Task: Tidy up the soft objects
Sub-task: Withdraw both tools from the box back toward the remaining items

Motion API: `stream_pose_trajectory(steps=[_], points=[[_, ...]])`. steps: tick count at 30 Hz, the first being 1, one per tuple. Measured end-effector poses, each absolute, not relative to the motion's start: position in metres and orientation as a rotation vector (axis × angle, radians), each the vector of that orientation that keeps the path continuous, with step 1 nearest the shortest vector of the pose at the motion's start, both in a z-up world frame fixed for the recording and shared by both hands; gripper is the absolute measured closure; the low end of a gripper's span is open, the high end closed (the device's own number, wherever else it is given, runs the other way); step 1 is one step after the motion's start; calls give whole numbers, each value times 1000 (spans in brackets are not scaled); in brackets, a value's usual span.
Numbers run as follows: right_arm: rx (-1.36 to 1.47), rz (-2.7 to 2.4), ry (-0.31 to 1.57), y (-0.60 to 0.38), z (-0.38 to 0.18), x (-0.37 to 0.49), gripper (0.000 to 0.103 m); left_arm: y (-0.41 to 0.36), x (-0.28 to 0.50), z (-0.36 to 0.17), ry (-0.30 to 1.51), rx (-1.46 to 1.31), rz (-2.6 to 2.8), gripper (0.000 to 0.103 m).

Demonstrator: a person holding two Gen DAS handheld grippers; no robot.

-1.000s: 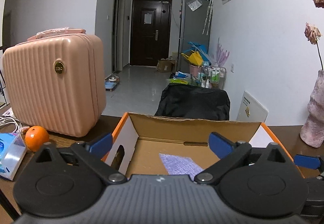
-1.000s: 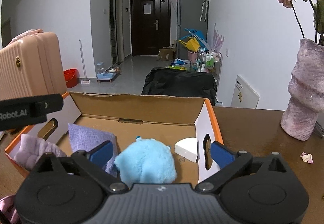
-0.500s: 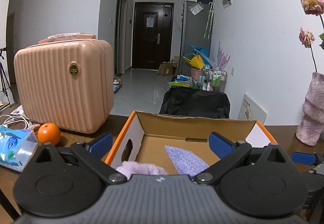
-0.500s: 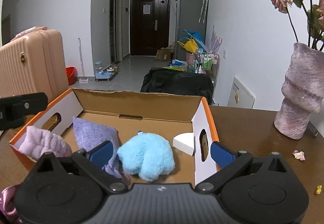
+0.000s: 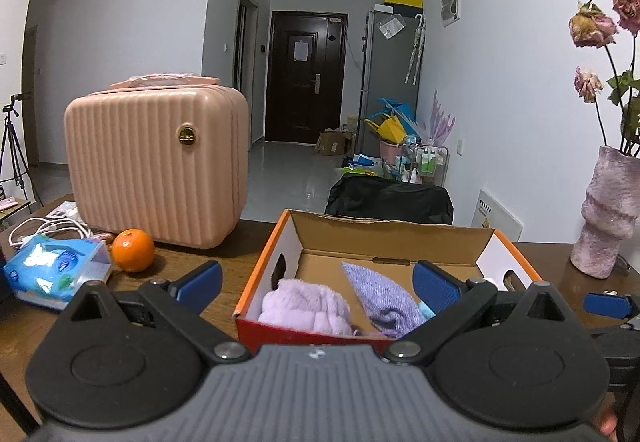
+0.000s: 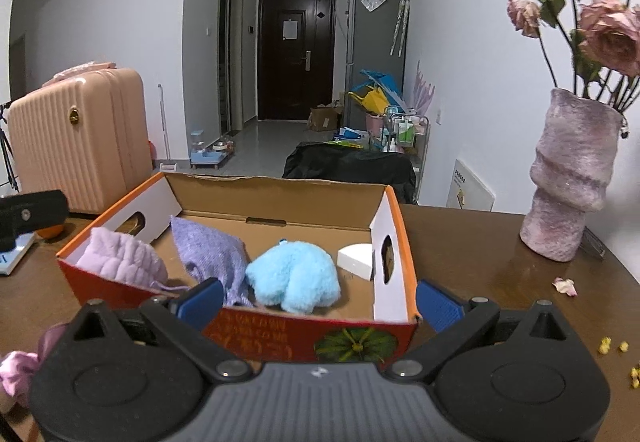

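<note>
An orange-edged cardboard box (image 6: 394, 210) stands on the brown table. In it lie a lilac fluffy cloth (image 6: 120, 256), a purple knit cloth (image 6: 210, 252), a light blue plush toy (image 6: 294, 276) and a white wedge (image 6: 356, 260). The left wrist view shows the box (image 5: 264, 254), the lilac cloth (image 5: 304, 306) and the purple cloth (image 5: 380, 292). My left gripper (image 5: 316, 282) is open and empty, just before the box's near left corner. My right gripper (image 6: 318, 300) is open and empty at the box's near wall. A pink scrunchie (image 6: 18, 366) lies at the left edge.
A pink hard case (image 5: 160, 166), an orange (image 5: 133, 251), a blue tissue pack (image 5: 52, 272) and white cables (image 5: 44, 228) sit left of the box. A mauve vase (image 6: 572, 178) with dried roses stands at the right. Petals (image 6: 564, 286) and yellow crumbs (image 6: 612, 344) lie there.
Both grippers have drawn back and up from the box, so more of it and the table shows. The blue plush toy now lies free in the box.
</note>
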State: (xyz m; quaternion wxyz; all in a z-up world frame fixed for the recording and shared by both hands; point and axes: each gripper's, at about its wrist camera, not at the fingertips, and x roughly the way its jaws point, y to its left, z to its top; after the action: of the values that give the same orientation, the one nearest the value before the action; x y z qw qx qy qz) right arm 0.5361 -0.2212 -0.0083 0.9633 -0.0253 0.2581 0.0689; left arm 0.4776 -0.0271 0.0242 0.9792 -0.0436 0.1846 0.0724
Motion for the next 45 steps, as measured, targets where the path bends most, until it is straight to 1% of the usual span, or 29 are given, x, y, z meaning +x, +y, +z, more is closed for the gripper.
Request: stream_pose_trajectory(steps=[19, 31, 45], points=[[-63, 143, 542, -219, -11, 443, 0, -21, 389, 24, 375, -70, 169, 0], [-72, 158, 549, -214, -9, 380, 0, -15, 321, 30, 344, -50, 175, 0], [-106, 147, 557, -198, -12, 312, 0, 8, 255, 27, 334, -48, 171, 0]])
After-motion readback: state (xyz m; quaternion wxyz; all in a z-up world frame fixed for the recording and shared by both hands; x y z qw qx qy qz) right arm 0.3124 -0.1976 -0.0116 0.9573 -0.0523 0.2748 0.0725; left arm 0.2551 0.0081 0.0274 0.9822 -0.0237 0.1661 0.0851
